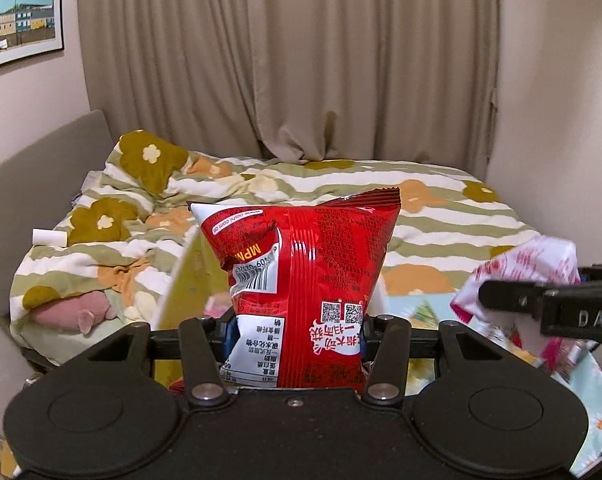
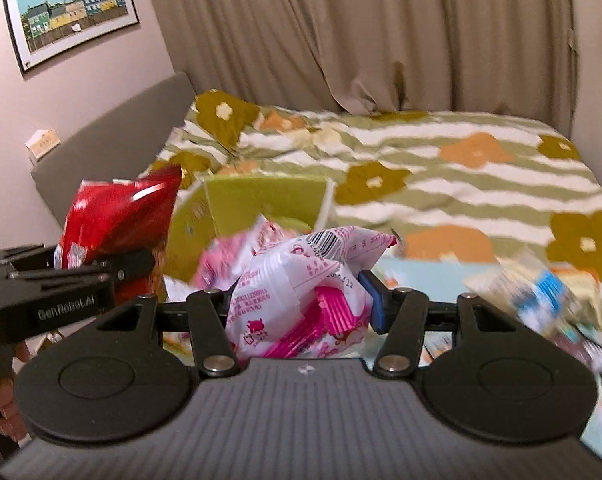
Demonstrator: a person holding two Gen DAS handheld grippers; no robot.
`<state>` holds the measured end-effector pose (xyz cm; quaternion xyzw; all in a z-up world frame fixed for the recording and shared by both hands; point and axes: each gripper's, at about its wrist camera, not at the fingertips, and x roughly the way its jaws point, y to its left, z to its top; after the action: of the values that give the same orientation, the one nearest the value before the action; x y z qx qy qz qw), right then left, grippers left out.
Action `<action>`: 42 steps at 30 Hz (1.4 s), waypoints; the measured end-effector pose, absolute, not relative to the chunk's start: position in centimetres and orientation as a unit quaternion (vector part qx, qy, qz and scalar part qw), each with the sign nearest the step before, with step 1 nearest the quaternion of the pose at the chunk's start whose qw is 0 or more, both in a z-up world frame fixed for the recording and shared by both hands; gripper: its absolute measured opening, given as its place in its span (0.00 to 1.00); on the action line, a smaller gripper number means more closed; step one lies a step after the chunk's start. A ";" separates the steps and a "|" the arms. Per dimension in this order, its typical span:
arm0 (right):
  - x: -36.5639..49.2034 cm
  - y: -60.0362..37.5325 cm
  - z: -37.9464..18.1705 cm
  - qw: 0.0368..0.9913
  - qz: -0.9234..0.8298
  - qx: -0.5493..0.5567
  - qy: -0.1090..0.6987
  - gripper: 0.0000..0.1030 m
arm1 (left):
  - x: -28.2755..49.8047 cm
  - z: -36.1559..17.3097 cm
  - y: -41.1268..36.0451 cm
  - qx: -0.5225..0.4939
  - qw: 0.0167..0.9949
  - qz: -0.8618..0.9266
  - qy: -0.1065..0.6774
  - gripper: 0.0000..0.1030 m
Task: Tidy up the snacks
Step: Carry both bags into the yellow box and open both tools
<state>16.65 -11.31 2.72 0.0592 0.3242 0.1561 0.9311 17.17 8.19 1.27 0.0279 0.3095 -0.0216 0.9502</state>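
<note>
My left gripper (image 1: 297,336) is shut on a red snack bag (image 1: 301,276), held upright in the air; the bag also shows at the left of the right wrist view (image 2: 117,220). My right gripper (image 2: 301,300) is shut on a pink-and-white snack packet (image 2: 297,288), which also shows at the right of the left wrist view (image 1: 529,268). A yellow-green open box (image 2: 261,204) stands just beyond both grippers, with its flap (image 1: 185,280) raised. More pink packets (image 2: 229,252) lie by the box.
A bed with a striped floral duvet (image 1: 441,208) fills the space behind, with beige curtains (image 1: 301,60) beyond. A pink plush toy (image 1: 81,312) lies at the bed's left. A light floral cloth (image 2: 429,268) and blurred blue-white packets (image 2: 541,296) are at the right.
</note>
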 end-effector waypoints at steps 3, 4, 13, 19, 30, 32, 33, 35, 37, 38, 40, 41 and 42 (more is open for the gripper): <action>19.4 -8.8 3.1 0.932 0.159 0.059 0.322 0.68 | 19.7 1.1 10.4 0.025 0.948 -0.021 0.315 0.53; 20.2 -8.2 3.1 0.931 0.158 0.060 0.322 0.68 | 20.8 1.0 11.1 0.025 0.947 -0.023 0.319 0.53; 27.4 -3.1 1.8 0.927 0.118 0.078 0.349 0.68 | 29.9 -1.6 15.0 0.021 0.928 -0.063 0.367 0.53; 29.9 -2.1 0.2 0.921 0.082 0.085 0.371 0.68 | 34.9 -4.9 15.7 0.021 0.910 -0.081 0.406 0.54; 33.0 -1.6 -1.9 0.909 0.079 0.081 0.400 0.68 | 35.9 -6.3 17.0 0.002 0.903 -0.071 0.424 1.00; 33.4 -1.7 -2.1 0.907 0.086 0.085 0.404 0.69 | 35.2 -6.1 17.1 0.001 0.902 -0.068 0.427 1.00; 33.6 -1.7 -2.1 0.905 0.090 0.087 0.406 0.69 | 34.8 -6.0 17.2 0.000 0.902 -0.067 0.427 1.00; 34.2 -1.7 -2.2 0.904 0.099 0.089 0.407 0.69 | 34.1 -5.7 17.4 0.002 0.903 -0.059 0.426 1.00; 34.9 -1.5 -2.0 0.903 0.105 0.088 0.408 0.69 | 33.5 -5.4 17.6 0.000 0.906 -0.050 0.421 1.00; 35.2 -1.4 -1.9 0.902 0.109 0.087 0.408 0.69 | 33.3 -5.2 17.8 -0.004 0.907 -0.047 0.419 1.00; 36.1 -1.1 -1.9 0.901 0.114 0.085 0.409 0.69 | 33.2 -5.0 18.0 -0.012 0.908 -0.041 0.417 1.00; 36.6 -1.0 -2.0 0.900 0.117 0.084 0.410 0.69 | 33.2 -5.0 18.1 -0.014 0.908 -0.039 0.417 1.00; 37.0 -0.8 -2.0 0.900 0.119 0.083 0.411 0.69 | 33.2 -5.0 18.2 -0.016 0.908 -0.037 0.417 1.00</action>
<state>37.03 -0.83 -2.03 0.0826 0.4113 0.1190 0.8999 33.22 18.22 -4.98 -0.0159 0.4168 -0.0367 0.9081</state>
